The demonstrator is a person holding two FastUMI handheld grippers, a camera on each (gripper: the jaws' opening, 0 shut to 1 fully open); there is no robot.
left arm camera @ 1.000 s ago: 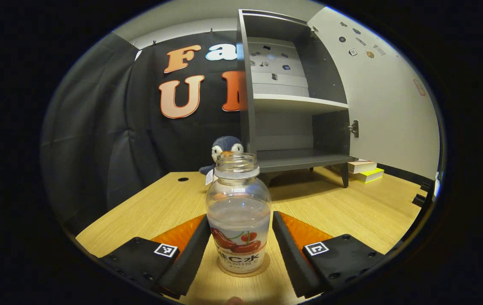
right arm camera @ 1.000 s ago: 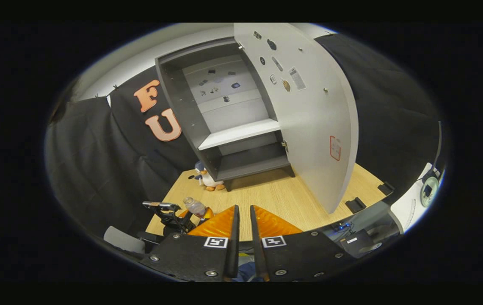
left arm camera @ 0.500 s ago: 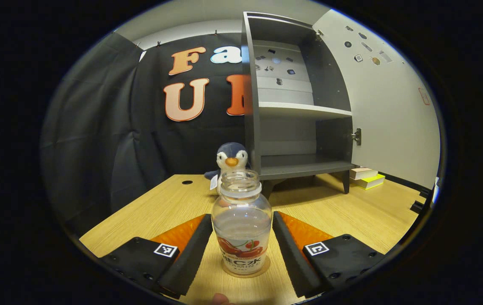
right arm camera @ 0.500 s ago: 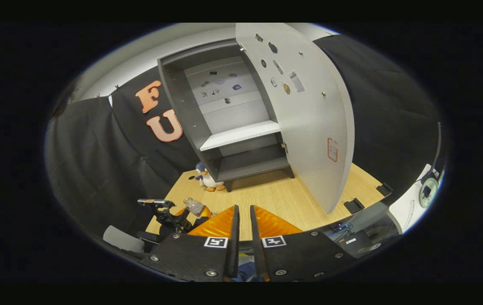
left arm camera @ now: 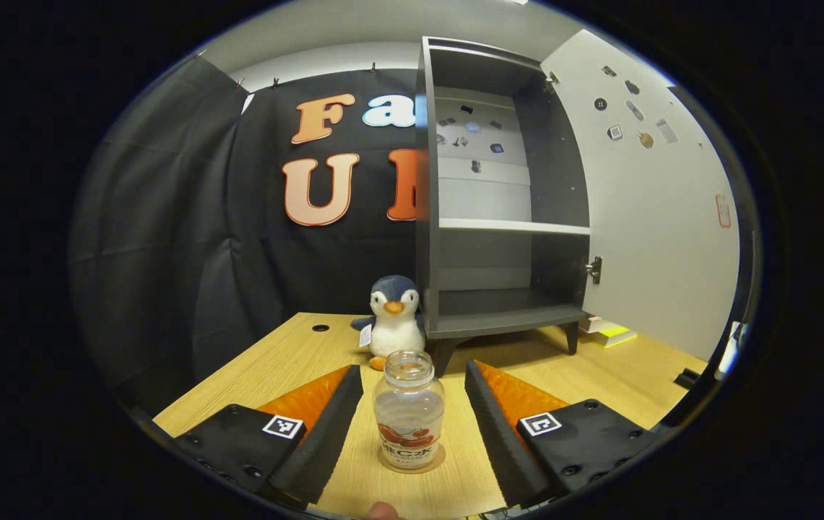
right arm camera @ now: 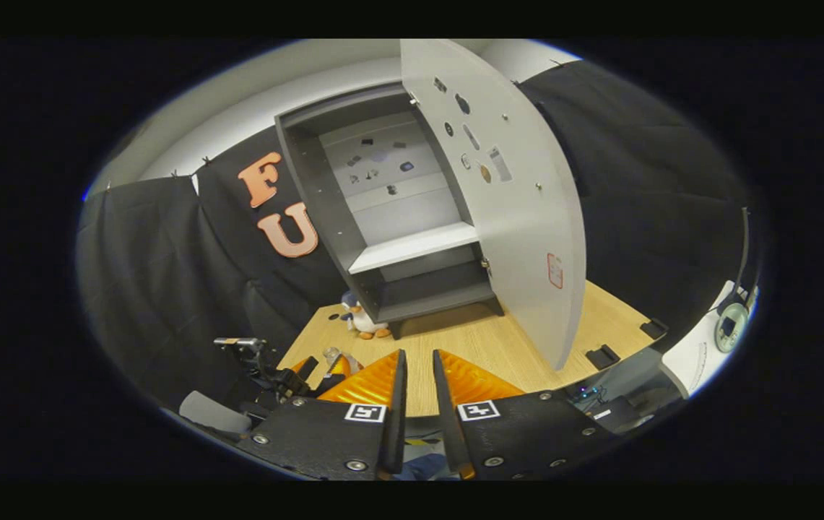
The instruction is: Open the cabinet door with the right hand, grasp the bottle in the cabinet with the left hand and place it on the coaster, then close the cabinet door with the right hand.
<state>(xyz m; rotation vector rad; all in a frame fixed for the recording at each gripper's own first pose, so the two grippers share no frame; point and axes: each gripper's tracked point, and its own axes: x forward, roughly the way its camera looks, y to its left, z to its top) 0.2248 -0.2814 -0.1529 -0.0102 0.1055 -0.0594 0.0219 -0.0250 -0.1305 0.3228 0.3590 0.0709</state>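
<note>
A clear bottle [left arm camera: 409, 412] with no cap and a red fruit label stands upright on a round coaster [left arm camera: 432, 464] on the wooden table. My left gripper [left arm camera: 412, 367] is open, its fingers on either side of the bottle and clear of it. The grey cabinet [left arm camera: 502, 217] stands at the back with its shelves bare and its pale door [left arm camera: 657, 217] swung wide. In the right gripper view, my right gripper [right arm camera: 417, 354] hangs above the table's near side, almost closed with only a thin gap and nothing held. The door [right arm camera: 520, 217], bottle [right arm camera: 331, 355] and left gripper [right arm camera: 289, 375] show there too.
A plush penguin [left arm camera: 393, 321] sits by the cabinet's left leg. Books [left arm camera: 610, 334] lie on the table behind the open door. Small black blocks [right arm camera: 603, 355] rest near the table's right edge. Bare wooden table [right arm camera: 469, 339] lies between the cabinet and the grippers.
My left gripper has drawn back from the bottle, which stays on the coaster and looks smaller. The right gripper has shifted slightly; the cabinet door stays wide open.
</note>
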